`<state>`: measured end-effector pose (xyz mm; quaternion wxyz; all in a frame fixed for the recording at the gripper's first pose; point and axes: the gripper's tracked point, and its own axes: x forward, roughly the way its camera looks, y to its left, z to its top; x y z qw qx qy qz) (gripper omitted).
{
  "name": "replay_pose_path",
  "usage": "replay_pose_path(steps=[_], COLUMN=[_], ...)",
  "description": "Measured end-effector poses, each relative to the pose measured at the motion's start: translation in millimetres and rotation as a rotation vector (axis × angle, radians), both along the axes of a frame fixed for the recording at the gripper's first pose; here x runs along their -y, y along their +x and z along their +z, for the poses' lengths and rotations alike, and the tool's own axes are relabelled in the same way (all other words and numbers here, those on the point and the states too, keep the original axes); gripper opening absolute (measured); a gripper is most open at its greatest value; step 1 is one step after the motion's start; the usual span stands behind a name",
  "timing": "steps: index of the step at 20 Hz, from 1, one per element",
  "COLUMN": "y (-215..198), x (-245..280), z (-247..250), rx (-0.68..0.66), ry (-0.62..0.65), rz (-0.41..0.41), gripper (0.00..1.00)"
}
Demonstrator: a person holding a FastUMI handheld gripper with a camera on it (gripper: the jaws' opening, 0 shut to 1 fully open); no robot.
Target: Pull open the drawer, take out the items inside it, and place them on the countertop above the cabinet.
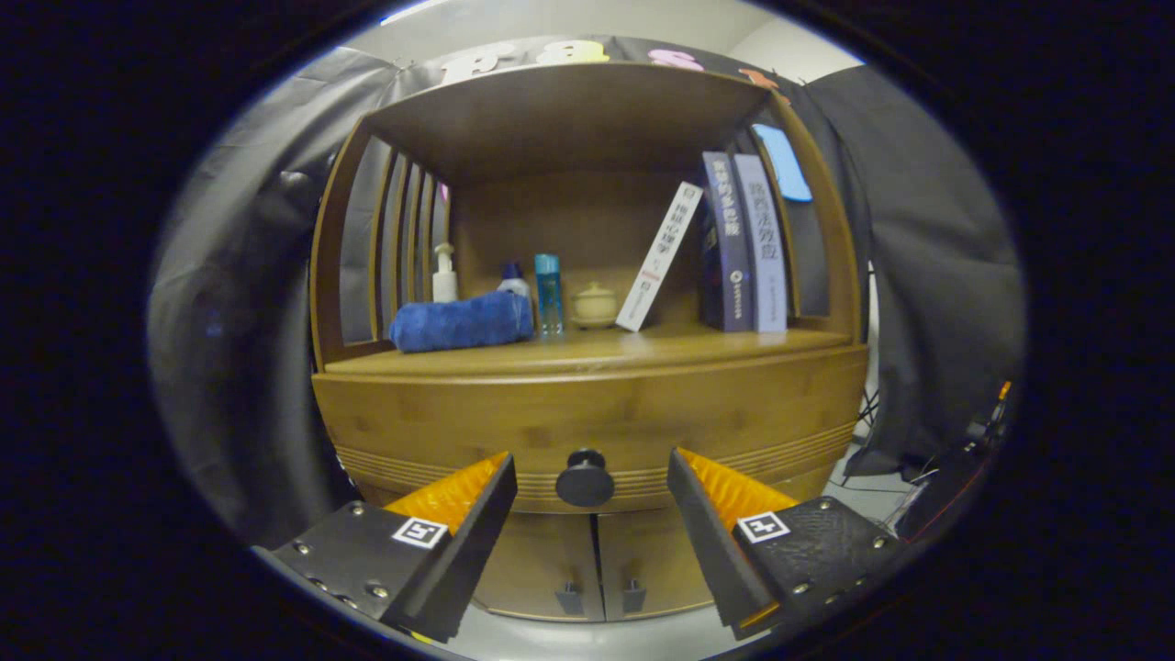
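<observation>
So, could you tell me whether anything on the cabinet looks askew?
Only the white book tilts, leaning toward the upright dark books. The drawer knob sits between the open gripper's fingers, untouched.

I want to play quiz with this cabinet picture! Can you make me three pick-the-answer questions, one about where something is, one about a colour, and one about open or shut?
1. Where is the drawer knob?
A. between the gripper fingers
B. on the countertop
C. beside the books

2. What colour is the rolled towel?
A. red
B. blue
C. white

3. How is the drawer?
A. pulled out
B. missing
C. shut

Answers: 1 A, the knob sits in the gap between the spread fingers. 2 B, the towel is plainly blue. 3 C, its front lies flush with the cabinet.
</observation>
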<state>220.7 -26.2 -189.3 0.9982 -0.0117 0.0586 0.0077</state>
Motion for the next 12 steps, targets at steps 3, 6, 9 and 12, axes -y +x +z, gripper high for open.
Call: replay_pose_path(steps=[3,6,9,12], y=[20.5,42.2,47.8,48.2], x=[1.4,1.0,0.6,4.6], z=[-11.8,-9.5,-14.7,-12.9], rx=[0.007,0.029,0.050,0.091], ry=[-0.041,-0.059,-0.085,-0.059], rz=[-0.021,-0.029,-0.044,-0.082], gripper=[0.90,0.64,0.46,0.46])
